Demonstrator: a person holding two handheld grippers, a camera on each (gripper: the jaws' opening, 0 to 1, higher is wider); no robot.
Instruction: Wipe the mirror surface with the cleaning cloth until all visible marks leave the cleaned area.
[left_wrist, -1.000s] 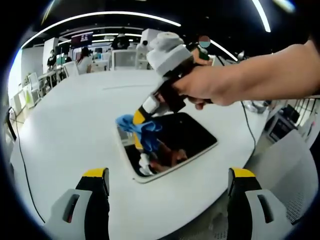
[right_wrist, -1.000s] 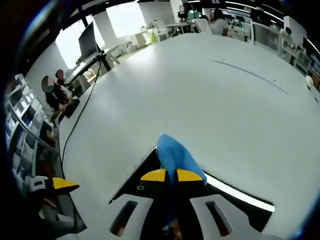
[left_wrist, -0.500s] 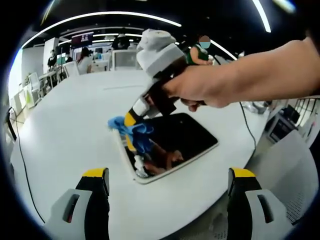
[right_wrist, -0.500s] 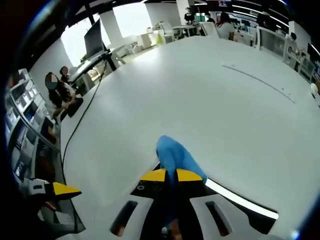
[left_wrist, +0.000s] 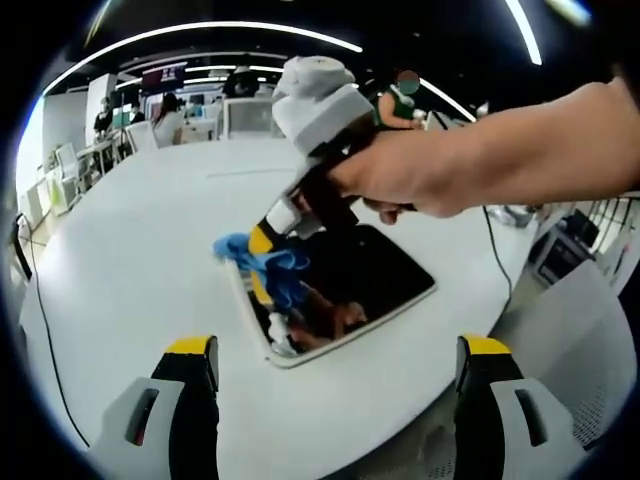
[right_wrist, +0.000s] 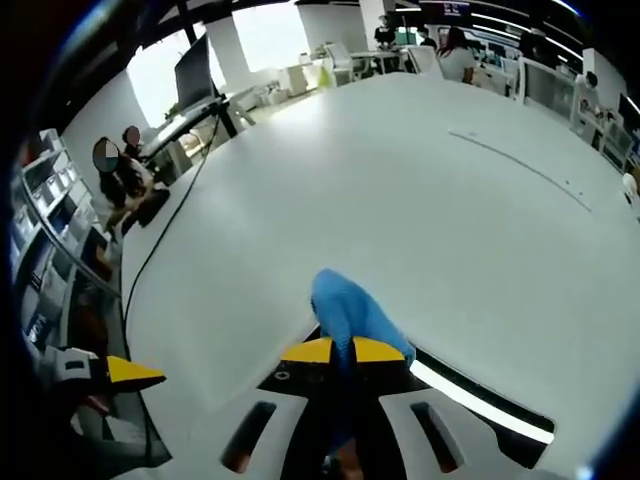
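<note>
White table (left_wrist: 130, 250), mirror (left_wrist: 370, 270), right tongs (right_wrist: 342, 350) pinching blue cloth (right_wrist: 345, 312) at its corner; left tongs (left_wrist: 335, 350) spread, empty

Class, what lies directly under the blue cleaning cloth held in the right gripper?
The blue cleaning cloth, clamped in the right gripper, sits over a corner of the dark rectangular mirror on the white table. Any marks beneath the cloth are covered.

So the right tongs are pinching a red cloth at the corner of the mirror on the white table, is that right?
Not quite: the cloth is blue, not red, as the right gripper view shows. The right tongs do pinch it at the corner of the mirror on the white table.
</note>
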